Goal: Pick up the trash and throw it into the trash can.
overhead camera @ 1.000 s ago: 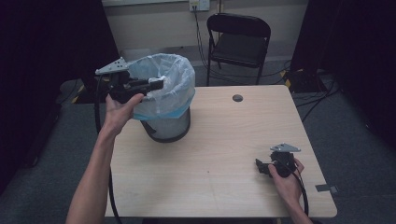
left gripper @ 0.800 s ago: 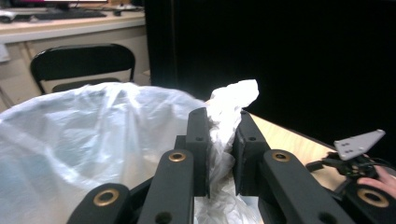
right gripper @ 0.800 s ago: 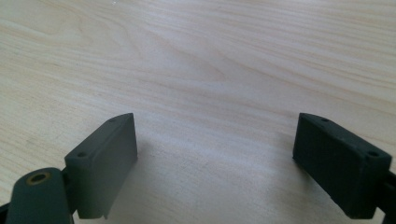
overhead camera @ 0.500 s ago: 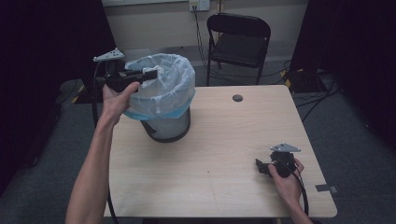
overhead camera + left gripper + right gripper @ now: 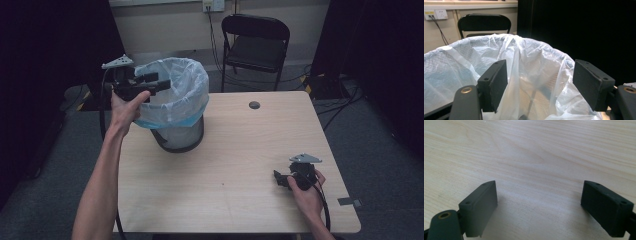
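The wire bin [image 5: 176, 131] with its white liner bag [image 5: 182, 90] is sitting on the far-left part of the table [image 5: 225, 200]. You are holding your left gripper [image 5: 159, 83] at the bin's near-left rim, its jaws spread wide and gripping nothing, the liner's crumpled edge [image 5: 524, 65] lying just beyond them. You are resting your right gripper [image 5: 278, 178] low over the table's near-right corner, jaws likewise gaping over bare wood [image 5: 536, 157].
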A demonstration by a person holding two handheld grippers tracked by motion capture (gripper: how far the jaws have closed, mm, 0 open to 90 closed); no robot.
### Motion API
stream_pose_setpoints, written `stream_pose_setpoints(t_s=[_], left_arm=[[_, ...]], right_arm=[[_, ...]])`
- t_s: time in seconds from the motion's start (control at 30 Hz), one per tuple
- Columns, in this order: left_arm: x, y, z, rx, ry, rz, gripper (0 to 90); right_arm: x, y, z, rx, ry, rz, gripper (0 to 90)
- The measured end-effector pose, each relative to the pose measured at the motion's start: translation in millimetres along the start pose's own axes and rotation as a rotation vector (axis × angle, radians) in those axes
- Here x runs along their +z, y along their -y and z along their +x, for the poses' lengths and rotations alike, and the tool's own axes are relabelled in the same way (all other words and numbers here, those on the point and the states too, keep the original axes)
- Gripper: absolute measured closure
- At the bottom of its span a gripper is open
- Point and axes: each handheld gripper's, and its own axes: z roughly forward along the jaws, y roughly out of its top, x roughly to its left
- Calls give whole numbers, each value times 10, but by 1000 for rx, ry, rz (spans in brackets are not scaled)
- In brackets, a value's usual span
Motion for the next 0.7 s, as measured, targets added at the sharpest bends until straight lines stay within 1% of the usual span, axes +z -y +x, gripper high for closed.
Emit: stream_pose_setpoints(t_s=[0.03, 0.1, 0.13, 0.17, 0.2, 0.23, 0.27, 0.3, 0.37, 0.4, 0.43, 0.47, 0.53, 0.57, 0.63, 0.7], left_arm=[[1, 15, -6, -6, 2, 0, 257], [-2, 40, -28, 9, -2, 6, 235], [-4, 50, -35, 3, 6, 5, 224], [-4, 50, -35, 3, 6, 5, 186], [-23, 61, -54, 5, 26, 0, 158], [-23, 61, -54, 5, 26, 0, 160], [-45, 67, -98, 26, 44, -5, 158], [-45, 67, -98, 26, 44, -5, 161], [-51, 81, -164, 61, 71, 2, 160], [-60, 100, -224, 83, 83, -2, 160], [-60, 100, -224, 83, 83, -2, 167], [-60, 106, -253, 87, 87, 3, 186], [-72, 114, -310, 101, 72, 12, 194], [-98, 126, -349, 103, 78, 3, 189], [-126, 146, -380, 95, 77, -5, 202], [-156, 168, -408, 107, 73, 5, 207]], right_arm=[[0, 0, -1, -1, 0, 0, 129], [0, 0, -1, -2, 0, 0, 129], [0, 0, -1, -1, 0, 0, 129], [0, 0, -1, -1, 0, 0, 129], [0, 0, -1, -1, 0, 0, 129], [0, 0, -1, -1, 0, 0, 129], [0, 0, -1, -1, 0, 0, 129], [0, 0, -1, -1, 0, 0, 129], [0, 0, -1, -1, 0, 0, 129], [0, 0, -1, -1, 0, 0, 129], [0, 0, -1, -1, 0, 0, 129], [0, 0, -2, -3, 0, -1, 129], [0, 0, -1, -1, 0, 0, 129], [0, 0, -1, -2, 0, -1, 129], [0, 0, -1, -2, 0, 0, 129], [0, 0, 0, -1, 0, 0, 129]])
